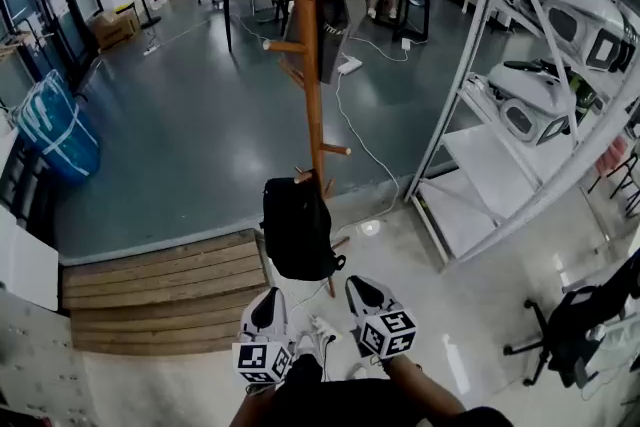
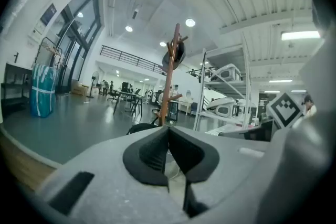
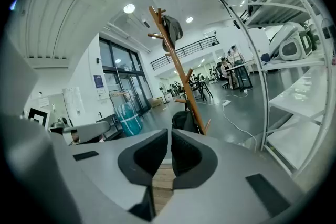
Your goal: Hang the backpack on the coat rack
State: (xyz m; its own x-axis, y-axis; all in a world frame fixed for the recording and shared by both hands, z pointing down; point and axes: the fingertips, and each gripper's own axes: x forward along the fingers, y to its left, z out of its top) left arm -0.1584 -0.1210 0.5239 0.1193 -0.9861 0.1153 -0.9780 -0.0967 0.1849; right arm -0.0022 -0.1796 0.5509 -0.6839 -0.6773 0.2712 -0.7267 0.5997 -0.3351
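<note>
Status: looks essentially done. The black soft fabric backpack (image 1: 297, 230) hangs on the tall wooden coat rack with angled pegs (image 1: 310, 65), low on the pole. Its top is caught at the low pegs around 12 o'clock of the bag, and the body drops down the near side of the pole.

In the head view neither gripper touches it. The left gripper (image 1: 268, 299) sits at about 7 o'clock of the bag, the right gripper (image 1: 363, 287) at about 5 o'clock, and both are clear of the fabric.

Jaws:
- Left gripper view: pads clenched together, nothing between them.
- Right gripper view: pads all but together with only a sliver of gap, empty as well.

What's left, my read: nothing beyond confirming the hang holds. Can't make out which strap or loop is over the peg. Can't tell whether the bag's bottom clears the floor.

Bag condition:
- Compact, rounded and dark all over, slightly slumped, so probably lightly loaded.
- It hangs roughly straight, not visibly twisted.

Another dark item (image 1: 330, 5) hangs high on the same rack, at 12 o'clock of the backpack and well apart from it, so no interference.
</note>
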